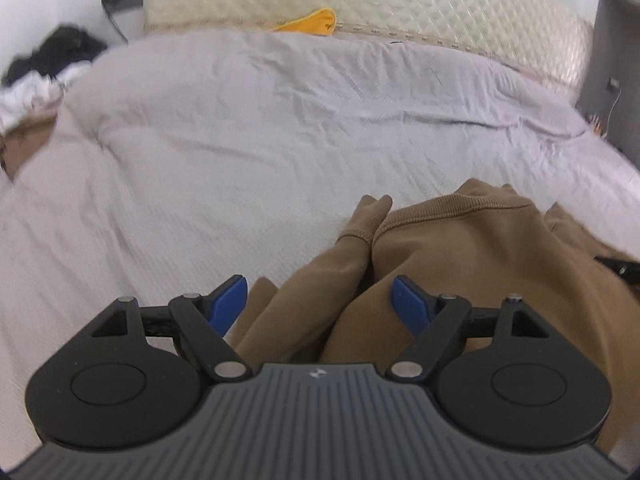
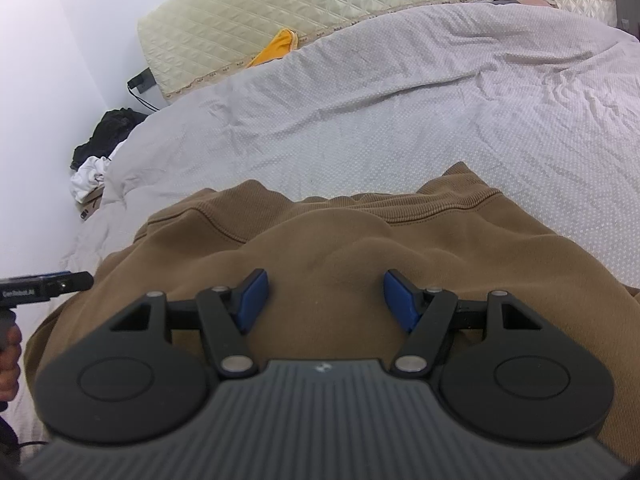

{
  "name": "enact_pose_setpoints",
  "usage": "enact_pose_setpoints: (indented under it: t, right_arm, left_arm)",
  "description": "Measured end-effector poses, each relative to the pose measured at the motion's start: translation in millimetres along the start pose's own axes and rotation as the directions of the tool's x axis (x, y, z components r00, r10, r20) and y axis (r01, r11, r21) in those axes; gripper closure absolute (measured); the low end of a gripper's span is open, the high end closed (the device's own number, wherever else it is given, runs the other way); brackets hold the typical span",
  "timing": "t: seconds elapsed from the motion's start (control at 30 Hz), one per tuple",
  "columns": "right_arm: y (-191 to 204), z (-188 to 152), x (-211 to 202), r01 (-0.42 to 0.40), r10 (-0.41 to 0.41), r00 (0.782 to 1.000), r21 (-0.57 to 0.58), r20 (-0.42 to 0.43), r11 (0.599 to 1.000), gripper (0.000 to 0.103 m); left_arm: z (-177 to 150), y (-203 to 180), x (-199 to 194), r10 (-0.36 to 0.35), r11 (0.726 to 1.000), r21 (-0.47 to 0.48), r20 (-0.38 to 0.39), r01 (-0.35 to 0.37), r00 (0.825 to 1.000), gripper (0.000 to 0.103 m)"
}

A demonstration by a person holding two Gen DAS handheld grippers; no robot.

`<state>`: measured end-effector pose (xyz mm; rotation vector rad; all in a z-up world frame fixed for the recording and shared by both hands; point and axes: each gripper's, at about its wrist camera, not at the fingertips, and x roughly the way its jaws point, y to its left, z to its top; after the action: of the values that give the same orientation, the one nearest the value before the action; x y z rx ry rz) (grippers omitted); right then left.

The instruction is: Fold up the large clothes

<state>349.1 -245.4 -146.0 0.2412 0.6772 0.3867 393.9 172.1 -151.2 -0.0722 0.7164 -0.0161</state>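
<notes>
A brown sweatshirt point(image 2: 340, 240) lies on the bed point(image 2: 400, 120), near its front edge, one sleeve point(image 1: 320, 264) folded along its left side. The left gripper point(image 1: 318, 304) hovers spread over that sleeve, pinching nothing. The right gripper point(image 2: 322, 300) hangs spread above the sweatshirt's middle, also empty.

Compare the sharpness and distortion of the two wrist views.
Left wrist view: motion blur smears the grey bedspread and the dark clothes pile at the left edge, while the left claw stays crisp. Right wrist view: sharp throughout, with the weave of the brown sweatshirt readable. Both: fisheye bowing curves the bed and the quilted headboard; soft, even light, no glare.
</notes>
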Motion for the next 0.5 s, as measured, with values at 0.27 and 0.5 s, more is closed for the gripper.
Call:
enact_pose_setpoints:
  t: [0.27, 0.5]
  right_arm:
    - [-0.2, 0.8, -0.2, 0.0, 0.0, 1.0, 0.0, 0.0, 1.0, 0.036]
    - [0.4, 1.0, -0.2, 0.002, -0.002, 1.0, 0.0, 0.002, 1.0, 0.036]
  left_arm:
    - [0.4, 23.4, 0.9, 0.06, 0.998, -0.03, -0.018, -0.061, 0.998, 0.021]
    - [-6.6, 11.6, 28.6, 0.087, 0.994, 0.066, -0.069, -0.082, 0.994, 0.039]
